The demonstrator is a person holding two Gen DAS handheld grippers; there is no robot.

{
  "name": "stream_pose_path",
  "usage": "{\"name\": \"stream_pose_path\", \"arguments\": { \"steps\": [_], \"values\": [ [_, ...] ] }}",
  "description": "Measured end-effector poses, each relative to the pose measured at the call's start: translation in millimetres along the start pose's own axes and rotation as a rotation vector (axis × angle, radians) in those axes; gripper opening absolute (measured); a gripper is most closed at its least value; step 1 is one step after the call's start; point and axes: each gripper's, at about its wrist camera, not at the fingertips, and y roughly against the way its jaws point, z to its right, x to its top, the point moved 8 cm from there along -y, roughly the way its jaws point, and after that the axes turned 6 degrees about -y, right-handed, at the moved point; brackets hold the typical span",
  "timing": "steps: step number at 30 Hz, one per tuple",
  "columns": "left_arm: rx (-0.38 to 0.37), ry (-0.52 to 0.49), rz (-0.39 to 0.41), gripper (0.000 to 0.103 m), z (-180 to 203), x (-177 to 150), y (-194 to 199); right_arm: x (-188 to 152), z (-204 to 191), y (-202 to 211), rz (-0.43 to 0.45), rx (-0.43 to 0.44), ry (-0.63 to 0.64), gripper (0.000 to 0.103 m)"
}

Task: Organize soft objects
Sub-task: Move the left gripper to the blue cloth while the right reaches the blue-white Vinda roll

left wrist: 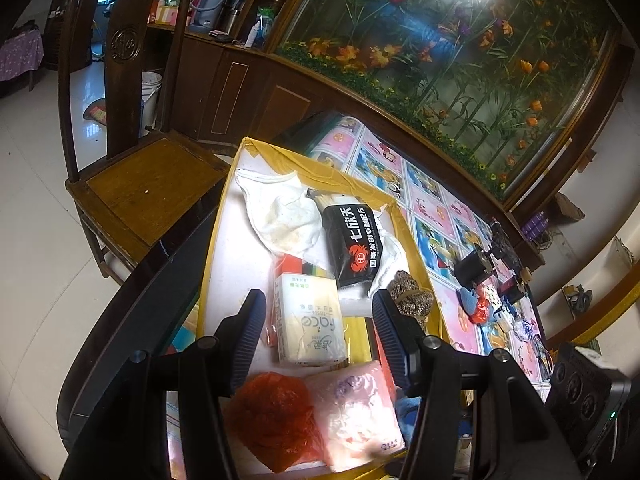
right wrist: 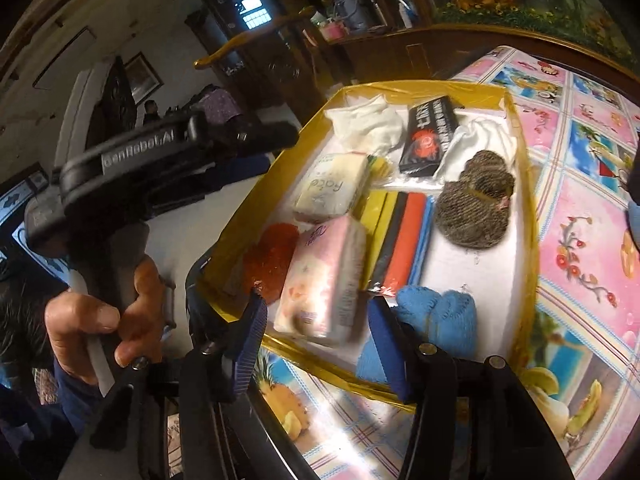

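A shallow yellow-edged tray (left wrist: 224,216) sits on the worktop (left wrist: 440,208), which is covered by a pink cartoon-print cloth, and it holds the soft things. The left gripper (left wrist: 316,332) hovers over the tray's near end with its jaws apart and nothing clamped; a cream tissue pack (left wrist: 308,320) lies between and below them. At about 6 o'clock from that pack are a red plastic bag (left wrist: 272,416) and a pink tissue pack (left wrist: 356,416), side by side. At 12 o'clock lie a white cloth (left wrist: 280,208) and a black packet (left wrist: 356,244) (a red crab is printed on it).

The right gripper (right wrist: 316,344) also hangs with jaws apart and holding nothing, the pink pack's near end just beyond the tips. A blue knitted item (right wrist: 440,312) lies at 3 o'clock of them, and a brown knitted bundle (right wrist: 472,208) at 1 o'clock. A hand (right wrist: 100,320) grips the other tool's handle at 9 o'clock.
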Motion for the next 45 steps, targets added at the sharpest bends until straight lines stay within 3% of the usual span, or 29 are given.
{"name": "stream_pose_path", "arguments": {
  "steps": [15,20,27,32,36,39,42,45],
  "values": [
    [-0.047,-0.116,-0.020,0.062,56.2,-7.5,0.0,17.0,66.3,69.8,0.172,-0.069,-0.109,0.058],
    [-0.076,-0.172,-0.030,0.063,87.1,-14.4,-6.1,16.5,97.6,95.1,0.234,-0.137,-0.138,0.058],
    [-0.127,-0.273,-0.033,0.079,143.1,-28.2,-12.7,17.9,145.9,161.5,0.407,-0.434,-0.103,0.057],
    [-0.175,-0.356,-0.092,0.083,189.8,-44.1,-29.7,16.7,188.4,214.2,0.499,-0.578,-0.153,0.057],
    [-0.224,-0.364,-0.115,0.083,218.0,-53.1,-42.5,14.9,220.2,246.1,0.518,-0.568,-0.223,0.058],
    [-0.217,-0.349,-0.145,0.083,230.9,-50.6,-60.1,15.5,242.6,261.0,0.535,-0.531,-0.251,0.079],
    [-0.211,-0.352,-0.193,0.084,241.9,-47.7,-80.4,8.4,266.8,269.7,0.567,-0.541,-0.301,0.080],
    [-0.218,-0.283,-0.278,0.084,249.4,-44.3,-109.1,-3.1,296.6,269.2,0.567,-0.497,-0.413,0.080]
  ]
}}
